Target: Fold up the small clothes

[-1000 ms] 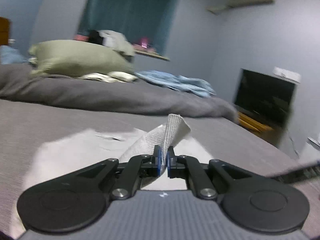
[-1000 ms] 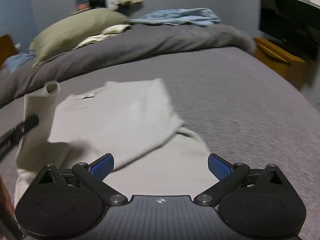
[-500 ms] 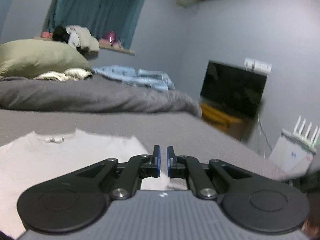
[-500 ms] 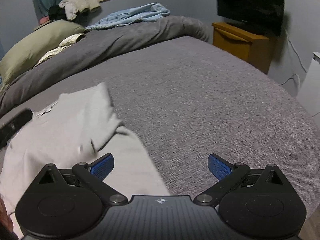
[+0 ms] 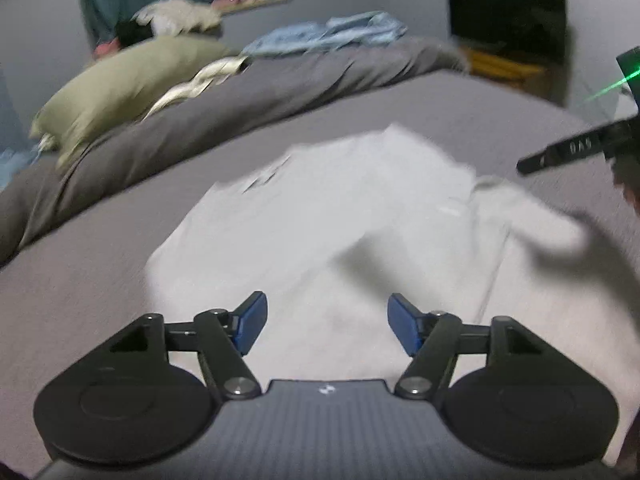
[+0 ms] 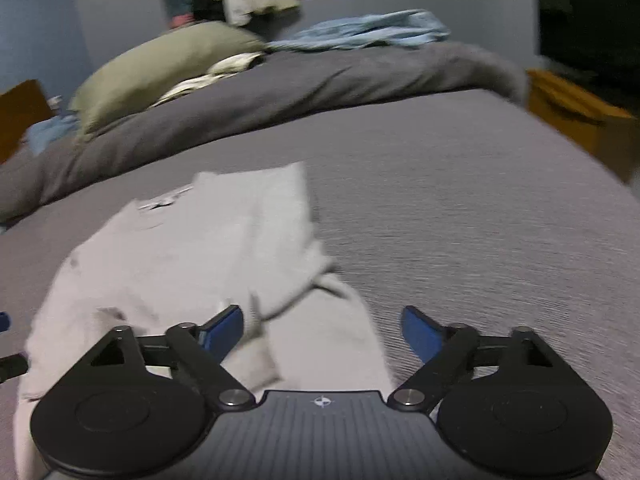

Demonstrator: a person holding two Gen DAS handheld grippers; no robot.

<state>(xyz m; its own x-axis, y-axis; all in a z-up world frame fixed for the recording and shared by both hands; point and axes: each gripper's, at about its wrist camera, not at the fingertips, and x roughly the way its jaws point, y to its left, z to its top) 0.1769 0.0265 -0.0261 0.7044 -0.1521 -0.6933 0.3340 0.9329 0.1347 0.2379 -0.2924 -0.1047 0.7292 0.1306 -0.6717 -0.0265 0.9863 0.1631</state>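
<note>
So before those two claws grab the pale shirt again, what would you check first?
1. Left claw open, nothing between its blue pads: ok; its jaws have just been opening.
2. Right claw open: ok, though its jaws have just been closing a little, with the shirt's edge below them.
3. Pale grey long-sleeved shirt lying on the grey bedspread: ok.
4. Sleeve folded across the body: ok on one side.
5. Folded edges lying smooth: cannot tell, the pictures are blurred.
6. Bedspread around the shirt free of other items: ok.
</note>
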